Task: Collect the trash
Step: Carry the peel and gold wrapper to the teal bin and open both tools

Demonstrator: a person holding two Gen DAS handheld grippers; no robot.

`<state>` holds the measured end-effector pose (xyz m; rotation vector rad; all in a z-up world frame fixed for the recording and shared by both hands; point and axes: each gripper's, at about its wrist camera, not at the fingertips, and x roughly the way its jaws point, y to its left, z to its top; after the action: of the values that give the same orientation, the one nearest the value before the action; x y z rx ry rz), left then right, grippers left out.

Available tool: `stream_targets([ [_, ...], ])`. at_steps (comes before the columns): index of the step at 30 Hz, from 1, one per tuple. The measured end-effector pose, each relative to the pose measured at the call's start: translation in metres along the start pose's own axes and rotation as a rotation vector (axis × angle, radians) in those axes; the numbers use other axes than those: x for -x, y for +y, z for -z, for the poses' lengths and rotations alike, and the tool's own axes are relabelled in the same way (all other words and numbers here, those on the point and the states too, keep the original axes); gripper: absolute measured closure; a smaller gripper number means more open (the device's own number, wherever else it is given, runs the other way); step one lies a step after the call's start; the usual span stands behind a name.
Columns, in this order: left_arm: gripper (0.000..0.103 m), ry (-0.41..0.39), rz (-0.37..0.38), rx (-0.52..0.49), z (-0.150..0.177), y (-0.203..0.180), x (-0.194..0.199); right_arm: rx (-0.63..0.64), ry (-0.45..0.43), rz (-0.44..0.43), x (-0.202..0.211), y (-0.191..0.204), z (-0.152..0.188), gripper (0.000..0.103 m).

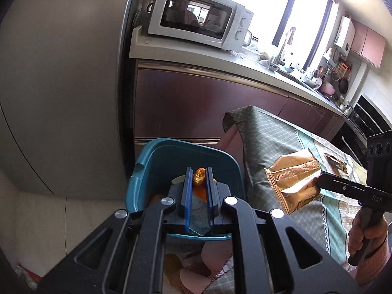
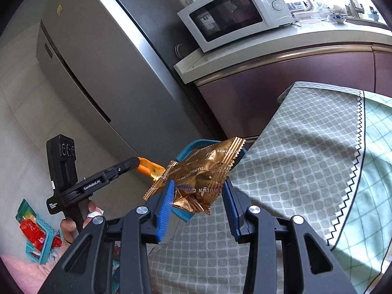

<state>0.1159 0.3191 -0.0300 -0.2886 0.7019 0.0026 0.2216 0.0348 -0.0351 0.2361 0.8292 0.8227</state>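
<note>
Left wrist view: the orange peel [image 1: 199,177] is pinched in the nearly closed left gripper [image 1: 199,178], hanging right over the open teal bin [image 1: 156,156], so that hand looks closest to dropping. The right gripper [image 2: 199,197], jaws partway closed on the gold wrapper [image 2: 196,171], sits off to the side by the tablecloth [image 2: 306,147], wrapper pointing toward the bin
</note>
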Motion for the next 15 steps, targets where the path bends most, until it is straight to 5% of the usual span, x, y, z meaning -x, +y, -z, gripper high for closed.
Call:
stream_targets([
  [15,0.093,0.066,-0.096,-0.007,0.003,0.01,-0.062,0.052,0.155,0.058,-0.08,0.015,-0.008,0.065],
])
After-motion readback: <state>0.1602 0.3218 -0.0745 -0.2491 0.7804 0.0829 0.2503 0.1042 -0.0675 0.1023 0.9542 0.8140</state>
